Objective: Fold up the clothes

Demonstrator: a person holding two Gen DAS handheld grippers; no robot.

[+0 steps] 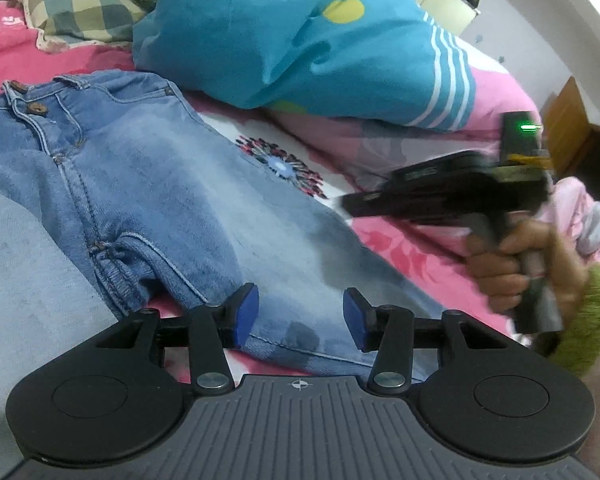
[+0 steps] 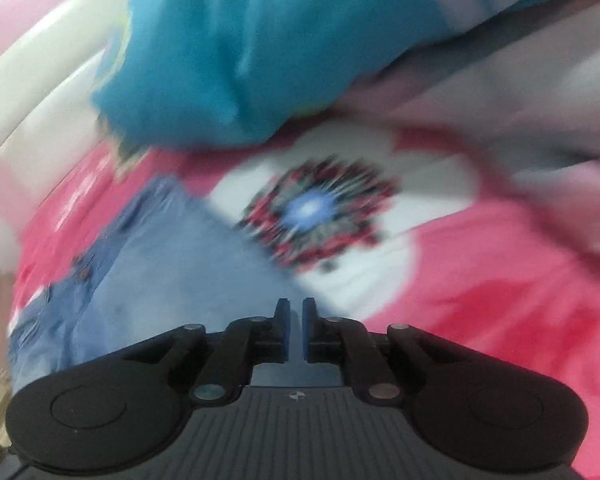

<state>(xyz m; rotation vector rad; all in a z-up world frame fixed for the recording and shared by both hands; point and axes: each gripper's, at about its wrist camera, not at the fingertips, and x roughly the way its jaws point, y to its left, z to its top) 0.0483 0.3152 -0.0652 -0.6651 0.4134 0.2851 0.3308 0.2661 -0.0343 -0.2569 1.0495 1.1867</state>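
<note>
Your jeans (image 1: pixel 148 184) lay flat on the bed (image 1: pixel 404 248), one leg hem between the spread, empty fingers of your left claw (image 1: pixel 300 312). Your right claw (image 2: pixel 295 328) hovered nearly clenched, gripping nothing.

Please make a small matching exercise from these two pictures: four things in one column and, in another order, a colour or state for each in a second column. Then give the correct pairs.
Things:
1. jeans
2. big cushion
3. left gripper
4. right gripper

Colours or states:
A. teal, with white stripes and a yellow dot
B. fingers nearly together, only a narrow gap between the blue pads
C. light blue denim, spread flat on the pink bedsheet
D. fingers wide apart above a trouser hem

Pairs: 1-C, 2-A, 3-D, 4-B
</note>
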